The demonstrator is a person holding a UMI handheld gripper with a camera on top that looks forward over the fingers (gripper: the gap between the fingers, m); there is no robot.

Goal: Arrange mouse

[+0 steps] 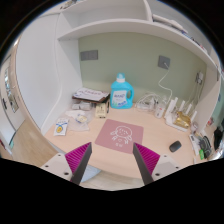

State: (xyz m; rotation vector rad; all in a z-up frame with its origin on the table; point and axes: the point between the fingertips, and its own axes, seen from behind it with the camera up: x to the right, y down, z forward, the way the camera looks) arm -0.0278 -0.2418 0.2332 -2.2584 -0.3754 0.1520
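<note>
A pink mouse mat (118,136) with a white drawing lies on the light wooden desk (110,166), just ahead of my fingers. A small dark mouse (175,146) lies on the desk to the right of the mat, beyond my right finger. My gripper (112,160) is open and empty above the desk's near part, with its magenta pads (79,153) wide apart and nothing between them.
A blue and white bottle (122,93) stands at the back against the wall. Flat boxes (90,96) lie to its left, small items (62,126) at the left. White cables and a power strip (168,106) lie at the back right. A shelf (110,28) hangs above.
</note>
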